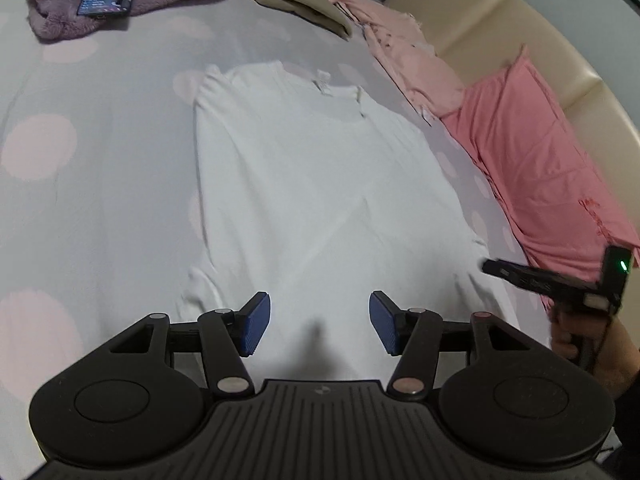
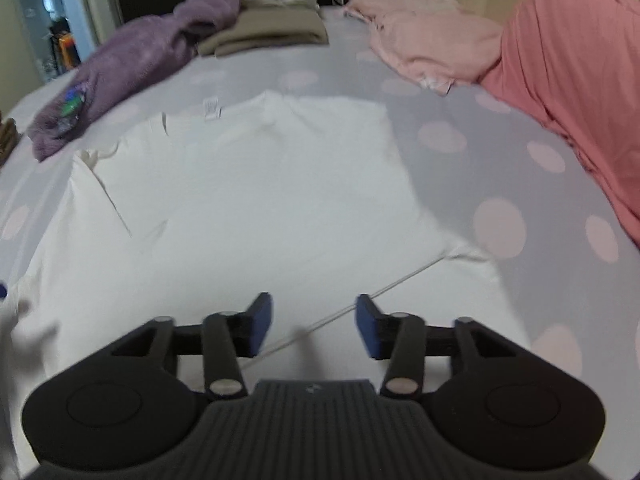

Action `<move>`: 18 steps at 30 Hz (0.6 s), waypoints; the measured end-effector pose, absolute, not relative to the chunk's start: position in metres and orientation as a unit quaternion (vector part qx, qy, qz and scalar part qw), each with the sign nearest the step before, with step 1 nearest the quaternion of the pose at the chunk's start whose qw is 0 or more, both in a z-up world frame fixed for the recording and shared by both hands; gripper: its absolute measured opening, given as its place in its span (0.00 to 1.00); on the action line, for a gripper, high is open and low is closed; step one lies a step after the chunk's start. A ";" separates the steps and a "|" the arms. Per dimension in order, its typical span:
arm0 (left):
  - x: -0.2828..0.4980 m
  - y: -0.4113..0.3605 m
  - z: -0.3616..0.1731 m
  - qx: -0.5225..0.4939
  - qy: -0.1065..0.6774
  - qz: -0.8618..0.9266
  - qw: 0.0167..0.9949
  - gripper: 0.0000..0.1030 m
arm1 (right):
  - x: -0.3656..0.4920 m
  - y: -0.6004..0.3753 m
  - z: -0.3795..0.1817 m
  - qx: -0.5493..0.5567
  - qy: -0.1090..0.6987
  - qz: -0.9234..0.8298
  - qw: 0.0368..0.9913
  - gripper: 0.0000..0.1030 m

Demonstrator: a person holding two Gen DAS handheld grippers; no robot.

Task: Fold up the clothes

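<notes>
Left wrist: white shirt [image 1: 312, 184] flat; left tool [image 1: 319, 322] gaping, empty.

Left tongs [image 1: 319, 322] and right tongs [image 2: 314, 326] gape, seemingly empty.

smooth white cloth shirt [image 1: 320, 184], fuzzy purple blanket [image 1: 72, 8]
</notes>
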State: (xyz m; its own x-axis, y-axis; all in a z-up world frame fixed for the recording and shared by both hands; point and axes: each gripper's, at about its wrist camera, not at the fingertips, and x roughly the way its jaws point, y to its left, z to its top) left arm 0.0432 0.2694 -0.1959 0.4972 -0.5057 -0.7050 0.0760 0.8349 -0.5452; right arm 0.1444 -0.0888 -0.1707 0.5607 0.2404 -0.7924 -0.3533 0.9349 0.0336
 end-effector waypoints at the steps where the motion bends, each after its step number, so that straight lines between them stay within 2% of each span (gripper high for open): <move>1: 0.039 0.267 -0.195 -0.222 0.471 -0.175 0.836 0.51 | 0.143 -0.080 -0.171 -0.065 0.439 0.168 0.880 0.53; 18: -0.011 0.275 -0.203 -0.223 0.483 -0.135 0.836 0.52 | 0.122 -0.043 -0.176 -0.067 0.455 0.197 0.866 0.53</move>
State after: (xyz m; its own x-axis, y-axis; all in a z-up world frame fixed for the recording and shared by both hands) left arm -0.0111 0.2748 -0.2025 0.4973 -0.4420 -0.7465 0.0106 0.8635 -0.5042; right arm 0.1218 -0.0429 -0.1763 0.5080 0.2806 -0.8144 -0.4019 0.9134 0.0640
